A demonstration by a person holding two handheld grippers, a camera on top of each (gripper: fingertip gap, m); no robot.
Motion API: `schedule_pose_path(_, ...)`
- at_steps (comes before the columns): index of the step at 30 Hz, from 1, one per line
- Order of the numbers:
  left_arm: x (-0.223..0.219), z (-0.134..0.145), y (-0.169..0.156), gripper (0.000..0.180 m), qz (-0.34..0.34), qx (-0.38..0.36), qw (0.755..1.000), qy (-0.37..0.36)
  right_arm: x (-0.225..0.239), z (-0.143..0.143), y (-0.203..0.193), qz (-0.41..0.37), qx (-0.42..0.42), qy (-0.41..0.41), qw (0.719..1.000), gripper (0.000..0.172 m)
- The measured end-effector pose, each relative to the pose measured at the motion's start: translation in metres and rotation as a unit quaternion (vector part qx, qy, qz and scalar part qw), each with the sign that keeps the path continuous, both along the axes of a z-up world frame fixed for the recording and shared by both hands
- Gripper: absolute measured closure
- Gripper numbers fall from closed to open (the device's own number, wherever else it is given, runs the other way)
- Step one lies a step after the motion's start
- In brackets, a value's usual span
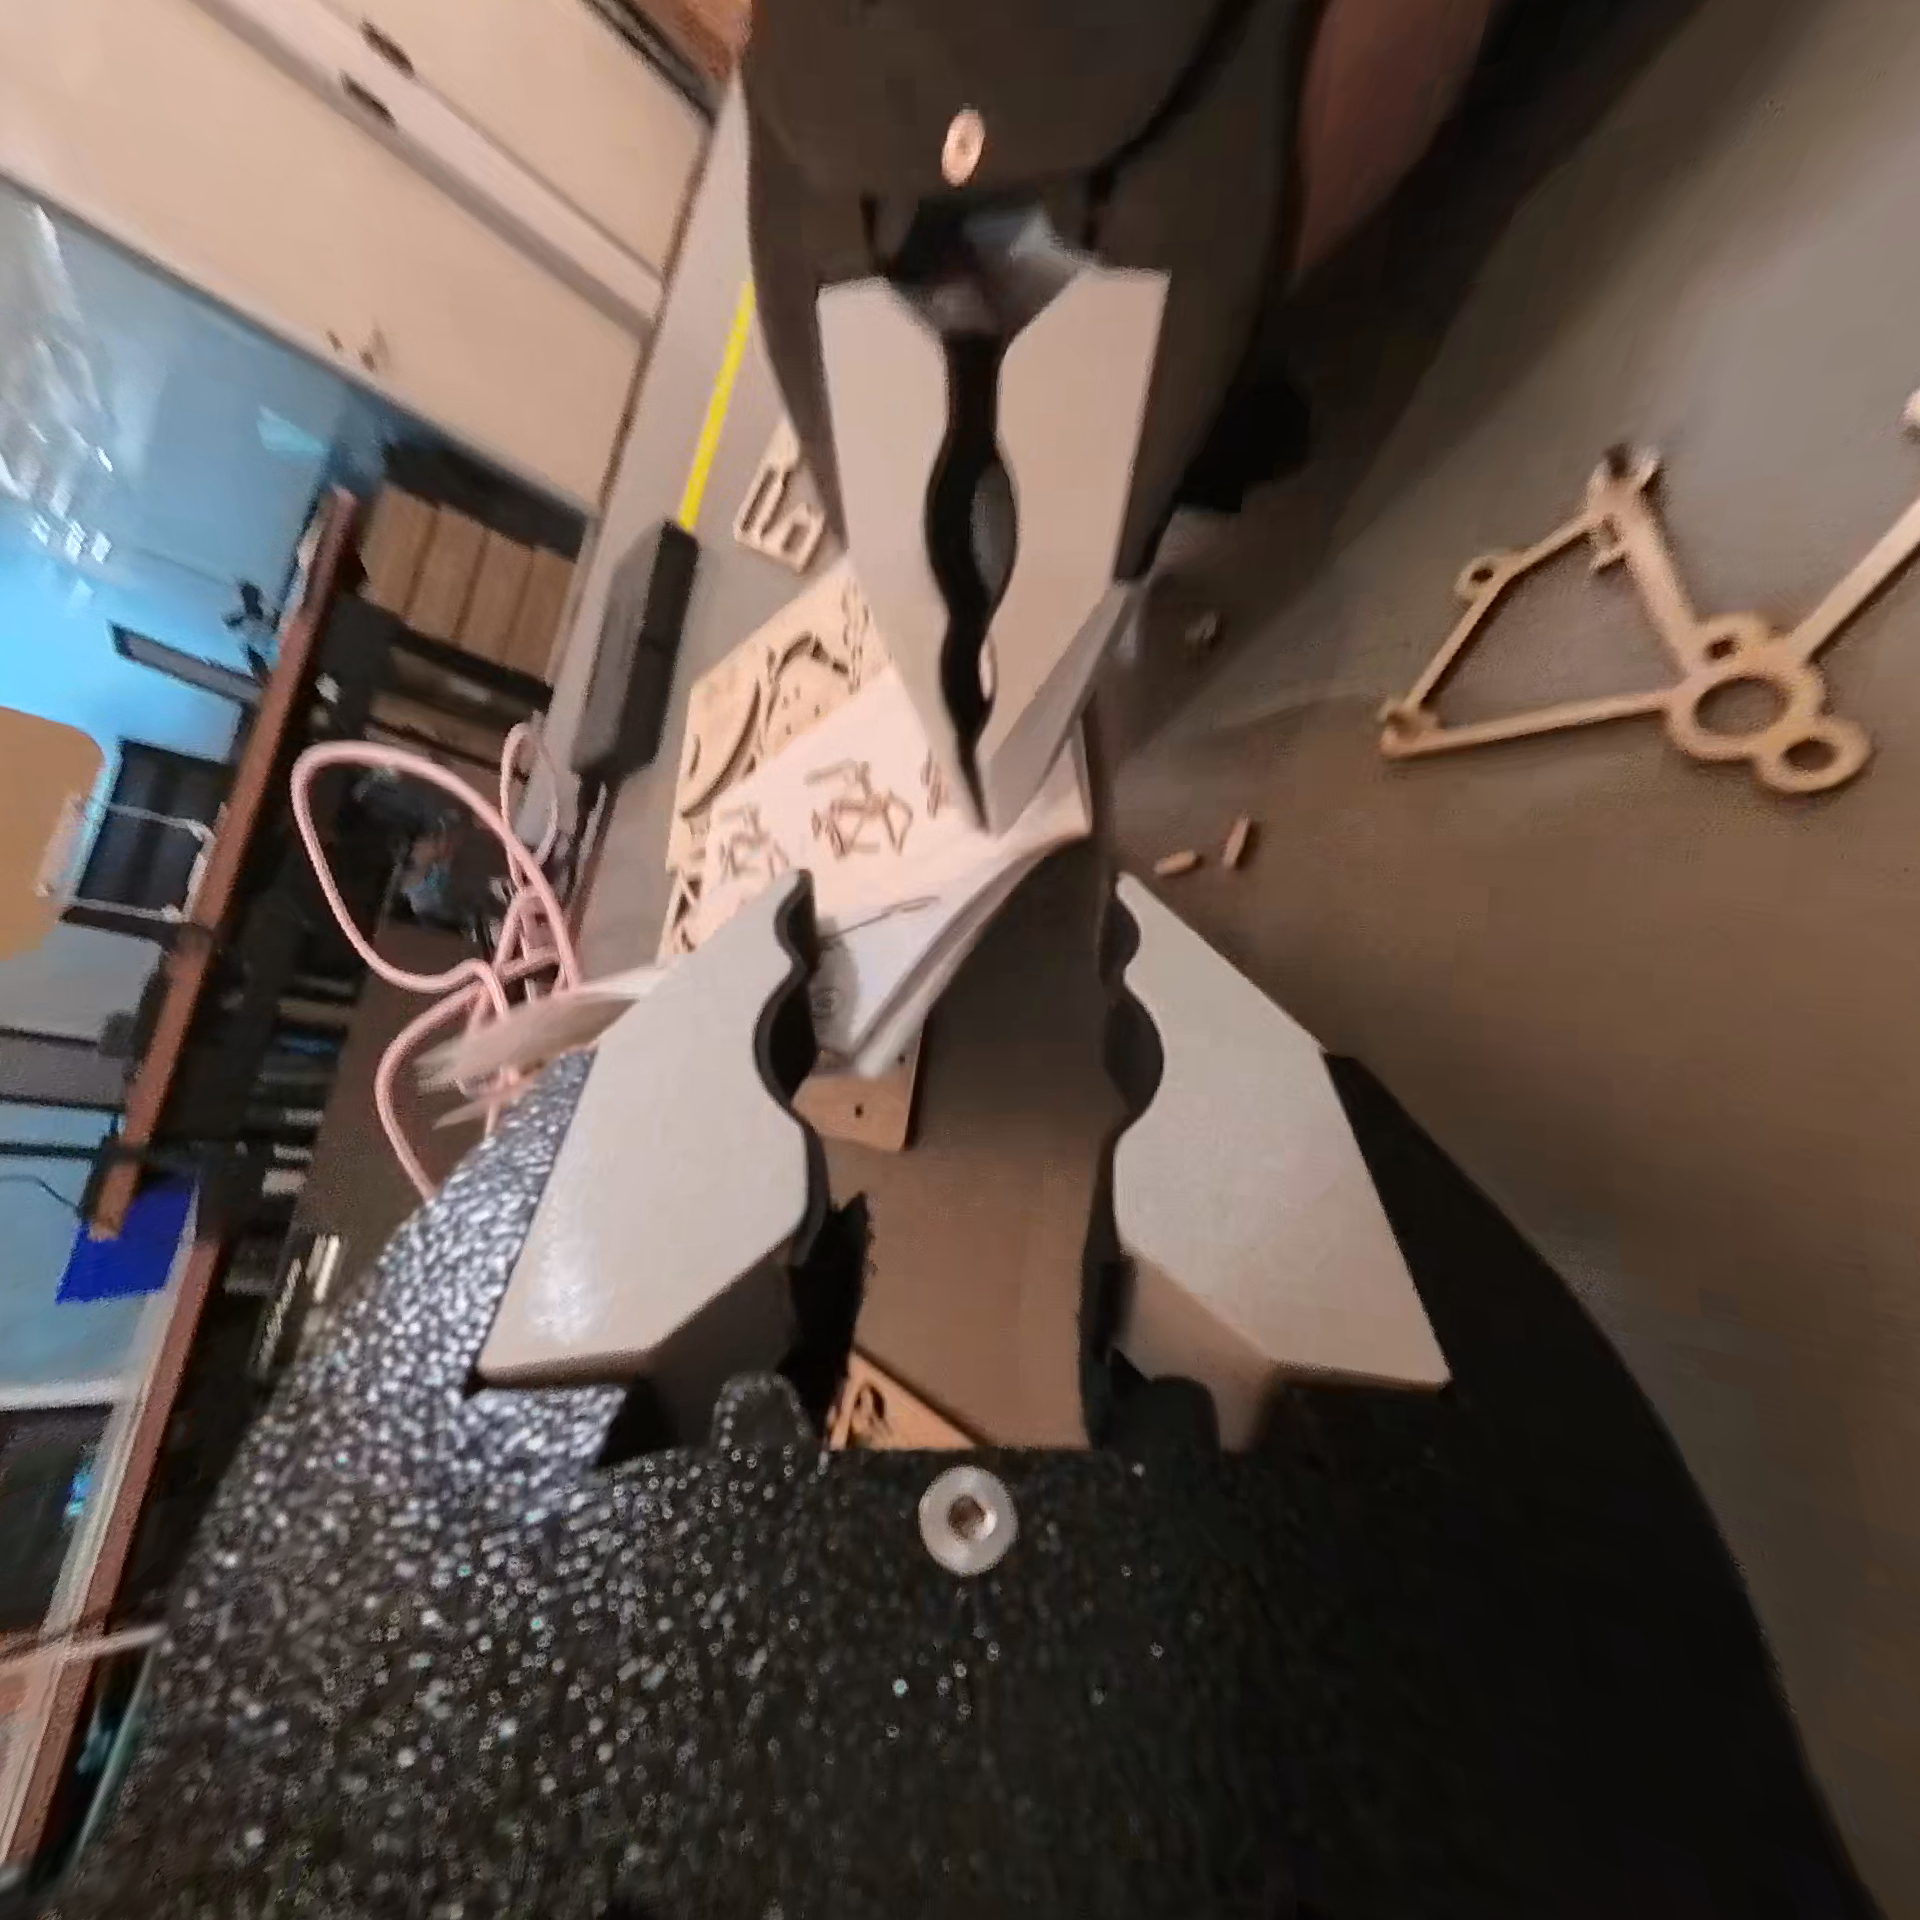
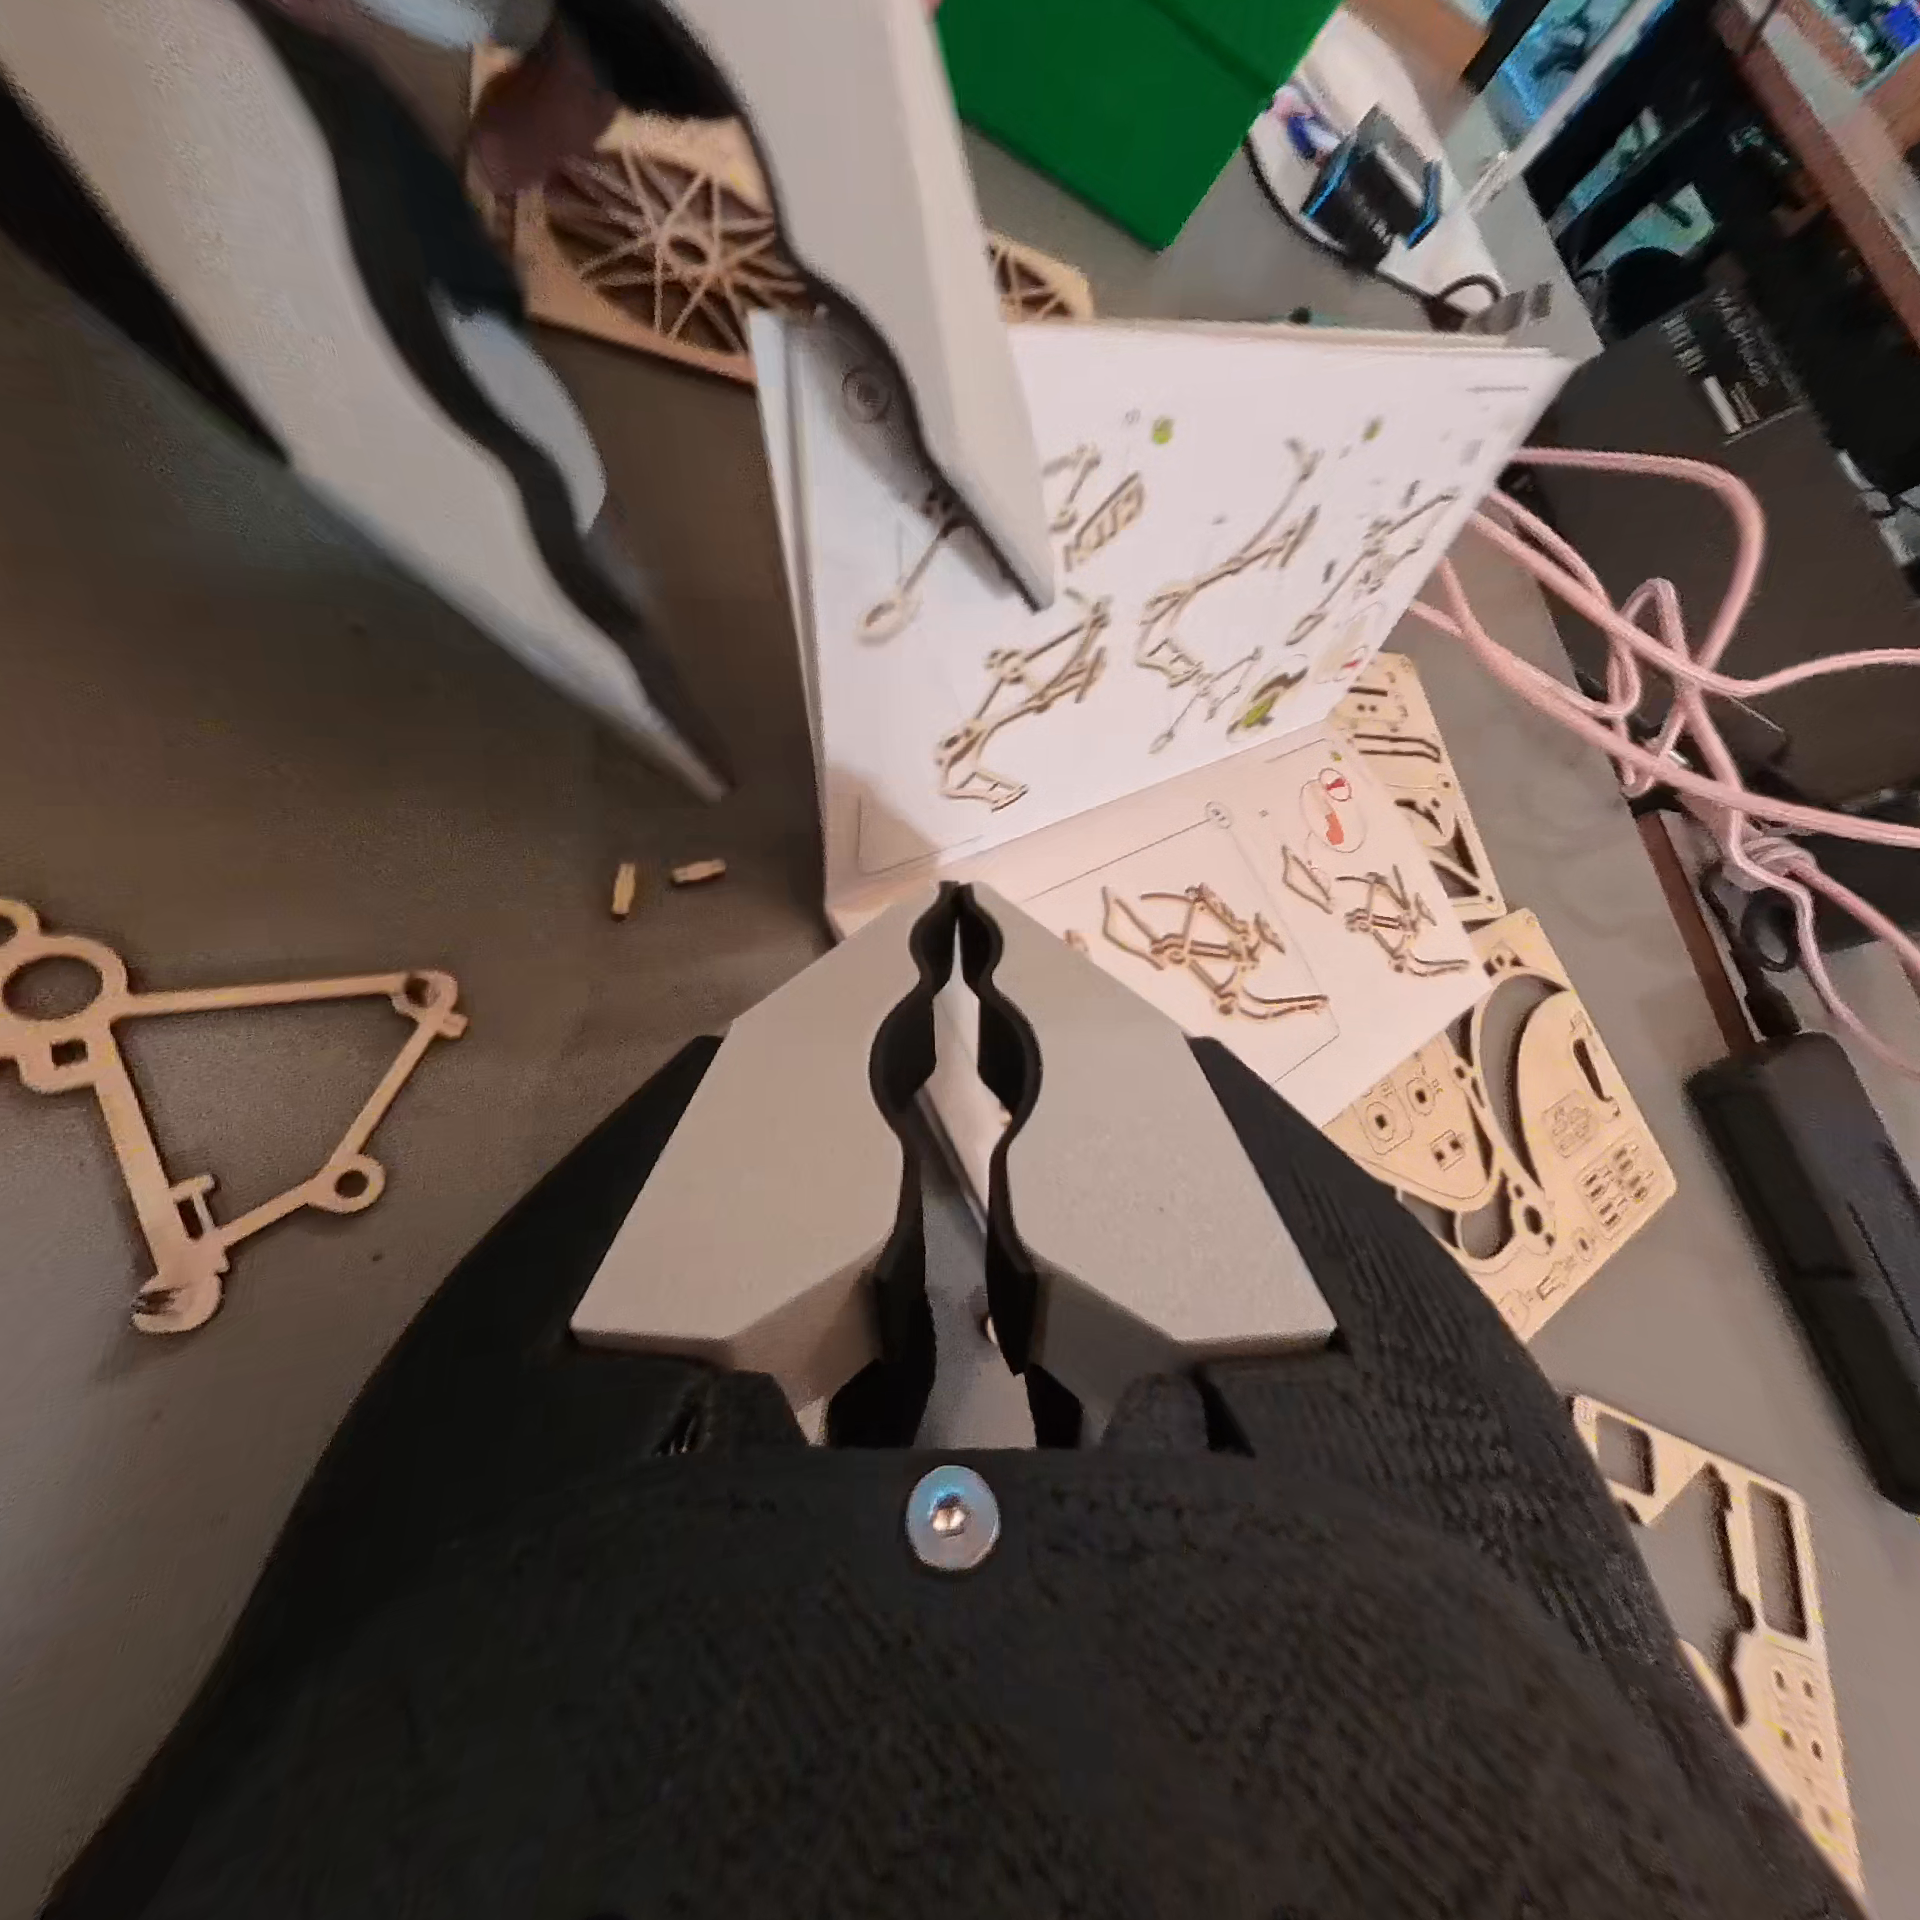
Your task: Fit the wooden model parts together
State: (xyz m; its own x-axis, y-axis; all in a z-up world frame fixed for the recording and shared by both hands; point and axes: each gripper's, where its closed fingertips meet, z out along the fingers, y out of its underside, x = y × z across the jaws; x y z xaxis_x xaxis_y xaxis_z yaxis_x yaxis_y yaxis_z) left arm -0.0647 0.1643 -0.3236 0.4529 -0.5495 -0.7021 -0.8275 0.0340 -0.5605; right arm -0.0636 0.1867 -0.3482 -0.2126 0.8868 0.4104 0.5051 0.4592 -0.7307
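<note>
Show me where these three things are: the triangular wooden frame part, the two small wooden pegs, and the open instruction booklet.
triangular wooden frame part (image 2: 260, 1101): right wrist view, on its lower slanted bar.
two small wooden pegs (image 2: 623, 890): right wrist view, on the left peg.
open instruction booklet (image 2: 1195, 540): right wrist view, on the raised page.

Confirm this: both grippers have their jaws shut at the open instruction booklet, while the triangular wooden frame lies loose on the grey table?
Not quite. Only the right gripper is shut; the left gripper has its jaws open, as the left wrist view shows. The triangular wooden frame does lie loose on the grey table, near the instruction booklet.
</note>
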Motion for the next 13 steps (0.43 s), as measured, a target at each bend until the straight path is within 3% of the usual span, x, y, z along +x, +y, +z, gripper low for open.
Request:
schedule_pose_path(8, -0.037, -0.031, -0.007, 0.173, 0.048, -0.080, 0.995, 0.042, 0.010, -0.003, 0.003, -0.004, 0.006, -0.009, 1.000, 0.172)
schedule_pose_path(13, -0.036, -0.033, -0.008, 0.179, 0.041, -0.072, 0.995, 0.056, 0.015, -0.002, 0.004, -0.006, 0.011, -0.005, 1.000, 0.172)
